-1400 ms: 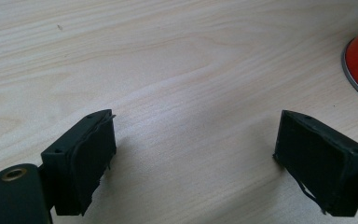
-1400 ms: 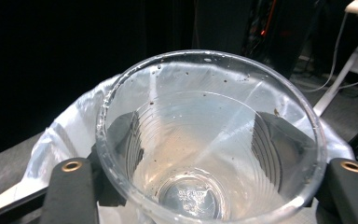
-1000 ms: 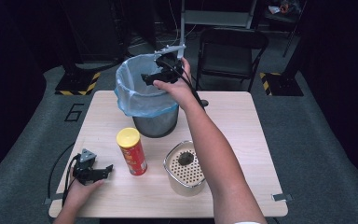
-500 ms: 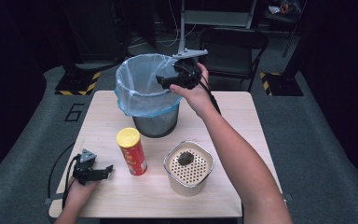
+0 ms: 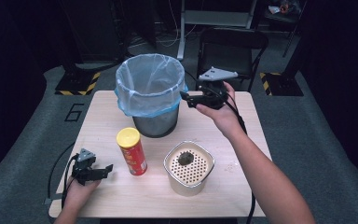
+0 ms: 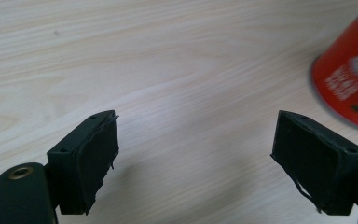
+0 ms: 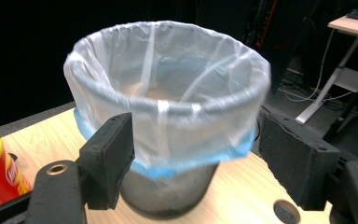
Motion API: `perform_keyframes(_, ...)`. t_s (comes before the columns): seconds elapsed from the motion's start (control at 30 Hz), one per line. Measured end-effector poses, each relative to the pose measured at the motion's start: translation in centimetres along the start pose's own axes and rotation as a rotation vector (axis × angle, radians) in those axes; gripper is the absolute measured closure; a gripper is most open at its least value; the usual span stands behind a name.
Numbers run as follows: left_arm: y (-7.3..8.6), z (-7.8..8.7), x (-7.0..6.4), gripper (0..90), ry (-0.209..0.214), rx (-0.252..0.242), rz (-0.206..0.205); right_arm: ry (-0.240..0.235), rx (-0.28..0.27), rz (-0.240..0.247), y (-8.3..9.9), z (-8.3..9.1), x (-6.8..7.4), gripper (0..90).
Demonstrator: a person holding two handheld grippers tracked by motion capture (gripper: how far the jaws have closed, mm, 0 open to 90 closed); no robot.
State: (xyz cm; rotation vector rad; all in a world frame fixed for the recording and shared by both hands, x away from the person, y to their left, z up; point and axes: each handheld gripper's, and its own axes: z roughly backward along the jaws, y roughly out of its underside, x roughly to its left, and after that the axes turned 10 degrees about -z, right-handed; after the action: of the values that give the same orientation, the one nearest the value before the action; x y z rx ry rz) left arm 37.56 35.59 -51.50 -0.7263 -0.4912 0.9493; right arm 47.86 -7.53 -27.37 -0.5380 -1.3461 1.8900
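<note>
We see the right gripper held in the air just beside the rim of the waste bin, its jaws spread wide with nothing between them (its own camera looks straight at the bin's pale liner). The bin stands at the back of the table. The left gripper rests low at the table's near left corner, jaws wide and empty too, close to the red chip can. Right of the can sits a white perforated container with a dark lump on top.
</note>
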Motion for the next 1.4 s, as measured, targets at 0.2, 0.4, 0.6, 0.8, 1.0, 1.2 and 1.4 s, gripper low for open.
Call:
perform_keyframes(0.2,-0.9,0.7,-1.4,12.0,0.036,-0.037,-0.029,0.017,0.006,-0.031,3.5,1.5,-1.7,25.9)
perform_keyframes(0.4,-1.5,1.2,-2.6,11.5,0.072,-0.062,-0.057,0.035,0.009,-0.091,6.5,2.2,-3.2,25.8)
perform_keyframes(0.6,-2.0,1.8,-3.5,12.4,0.124,-0.081,-0.078,0.065,0.013,-0.128,9.3,3.3,-4.5,25.8)
perform_keyframes(0.8,-2.7,2.6,-4.3,12.0,0.169,-0.144,-0.069,0.091,0.017,-0.143,11.4,4.1,-5.1,25.9)
perform_keyframes(1.0,-3.3,2.5,-5.3,11.6,0.197,-0.170,-0.099,0.125,0.034,-0.141,13.7,4.8,-5.8,25.9)
perform_keyframes(1.2,-3.9,1.6,-6.0,11.5,0.223,-0.169,-0.113,0.168,0.050,-0.135,16.0,5.4,-6.0,25.8)
perform_keyframes(1.4,-4.4,0.9,-6.4,11.8,0.225,-0.171,-0.135,0.194,0.052,-0.160,17.7,5.9,-6.3,25.9)
